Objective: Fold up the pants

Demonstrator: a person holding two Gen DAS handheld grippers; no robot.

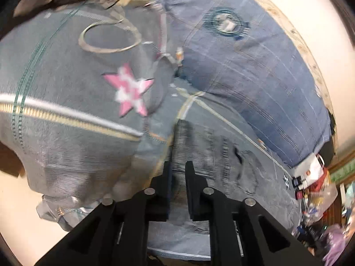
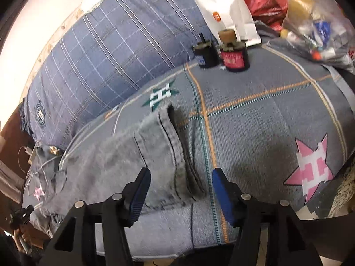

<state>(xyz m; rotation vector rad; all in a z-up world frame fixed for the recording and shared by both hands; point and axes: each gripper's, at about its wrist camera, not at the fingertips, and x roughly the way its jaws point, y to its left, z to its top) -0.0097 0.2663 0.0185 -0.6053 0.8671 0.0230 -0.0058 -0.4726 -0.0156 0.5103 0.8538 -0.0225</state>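
Grey washed denim pants (image 2: 142, 155) lie on a grey bedspread (image 2: 255, 133), their hemmed leg ends stacked toward the right. My right gripper (image 2: 180, 177) is open just above the hem end, one finger on each side of it. In the left wrist view my left gripper (image 1: 178, 168) is nearly closed with a fold of the pants (image 1: 213, 153) pinched between its black fingers. That view is blurred.
A blue plaid pillow (image 2: 115, 51) lies at the back. Two small dark jars (image 2: 233, 55), a white paper bag (image 2: 228, 8), a red bag (image 2: 264, 0) and a clear plastic bag (image 2: 317, 28) sit at the far end. Cables (image 1: 111, 37) lie on the bedspread.
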